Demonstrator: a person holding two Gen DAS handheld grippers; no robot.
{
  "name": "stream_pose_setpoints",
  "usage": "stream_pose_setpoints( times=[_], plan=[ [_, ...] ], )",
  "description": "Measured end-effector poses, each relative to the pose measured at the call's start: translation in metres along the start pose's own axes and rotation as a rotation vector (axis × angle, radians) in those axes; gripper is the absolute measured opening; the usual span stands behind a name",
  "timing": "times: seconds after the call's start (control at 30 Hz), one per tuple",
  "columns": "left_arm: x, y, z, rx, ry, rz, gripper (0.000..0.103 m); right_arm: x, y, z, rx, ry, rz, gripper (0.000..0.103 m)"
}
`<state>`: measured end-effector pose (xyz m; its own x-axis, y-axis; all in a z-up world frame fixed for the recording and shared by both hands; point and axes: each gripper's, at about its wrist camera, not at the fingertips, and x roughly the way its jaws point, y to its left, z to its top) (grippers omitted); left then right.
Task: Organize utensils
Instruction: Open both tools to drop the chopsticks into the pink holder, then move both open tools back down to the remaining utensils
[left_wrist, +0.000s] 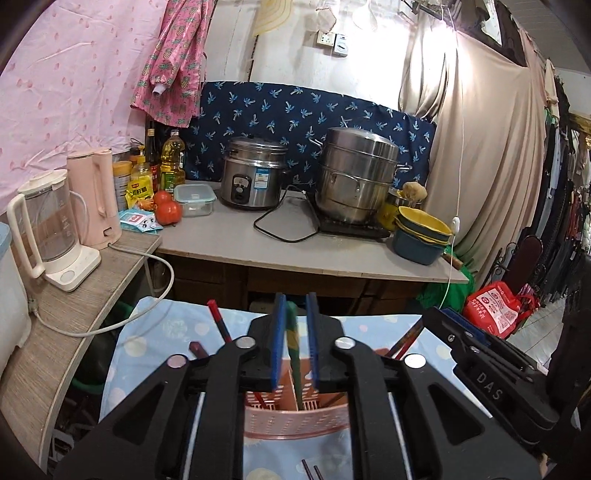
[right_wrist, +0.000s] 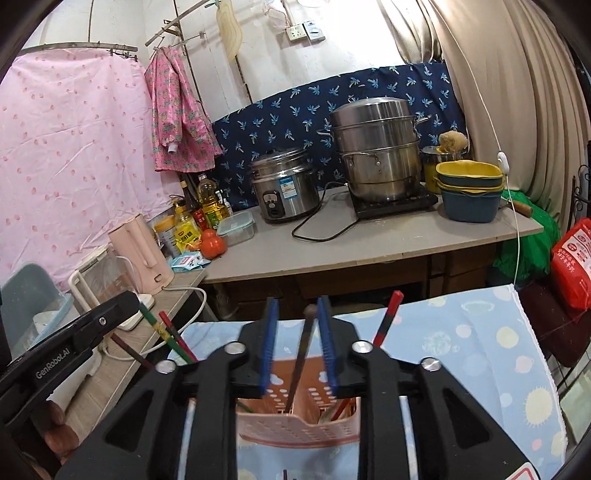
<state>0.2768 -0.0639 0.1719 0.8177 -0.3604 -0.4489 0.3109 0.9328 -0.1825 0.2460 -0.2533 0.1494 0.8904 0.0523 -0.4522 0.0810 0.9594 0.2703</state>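
Observation:
A pink perforated utensil holder (left_wrist: 295, 413) stands on a blue patterned cloth (left_wrist: 159, 332); it also shows in the right wrist view (right_wrist: 295, 424). Several chopsticks stand in it. A green chopstick (left_wrist: 293, 354) stands between the pads of my left gripper (left_wrist: 296, 306), its lower end in the holder; the jaws are slightly apart and do not clamp it. A dark chopstick (right_wrist: 301, 354) stands between the pads of my right gripper (right_wrist: 297, 306), leaning toward the right pad, its lower end in the holder. A red chopstick (right_wrist: 386, 317) leans to the right.
A grey counter (left_wrist: 295, 251) behind holds a rice cooker (left_wrist: 253, 173), a steel steamer pot (left_wrist: 356, 173) and stacked bowls (left_wrist: 421, 232). A side shelf at left carries a pink kettle (left_wrist: 94, 195) and a blender jug (left_wrist: 48, 229). Two loose chopsticks (left_wrist: 312, 472) lie on the cloth.

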Motion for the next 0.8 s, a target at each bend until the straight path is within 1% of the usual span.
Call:
stream_pose_setpoints(
  times=[0.03,0.1,0.23,0.33,0.43,0.57,0.67,0.8],
  plan=[
    [-0.002,0.000,-0.002,-0.004,-0.001,0.007,0.028,-0.004,-0.001,-0.003,0.000,-0.002,0.001,0.029],
    [-0.008,0.003,-0.007,-0.011,-0.005,0.018,0.035,-0.013,-0.001,-0.008,-0.003,-0.001,0.004,0.030],
    [-0.019,0.008,-0.020,-0.019,0.012,0.032,0.036,-0.031,-0.001,-0.022,-0.016,0.005,0.003,0.032],
    [-0.030,0.012,-0.034,-0.023,0.031,0.042,0.036,-0.048,-0.001,-0.038,-0.038,0.020,-0.006,0.032],
    [-0.041,0.014,-0.057,-0.015,0.059,0.061,0.036,-0.065,-0.002,-0.060,-0.055,0.036,-0.029,0.032],
    [-0.051,0.018,-0.097,-0.029,0.129,0.061,0.036,-0.084,-0.009,-0.096,-0.056,0.095,-0.038,0.032],
    [-0.058,0.020,-0.129,-0.033,0.184,0.064,0.036,-0.096,-0.014,-0.130,-0.070,0.149,-0.060,0.032],
    [-0.066,0.020,-0.175,-0.050,0.268,0.058,0.036,-0.112,-0.023,-0.172,-0.049,0.211,-0.076,0.032]
  ],
)
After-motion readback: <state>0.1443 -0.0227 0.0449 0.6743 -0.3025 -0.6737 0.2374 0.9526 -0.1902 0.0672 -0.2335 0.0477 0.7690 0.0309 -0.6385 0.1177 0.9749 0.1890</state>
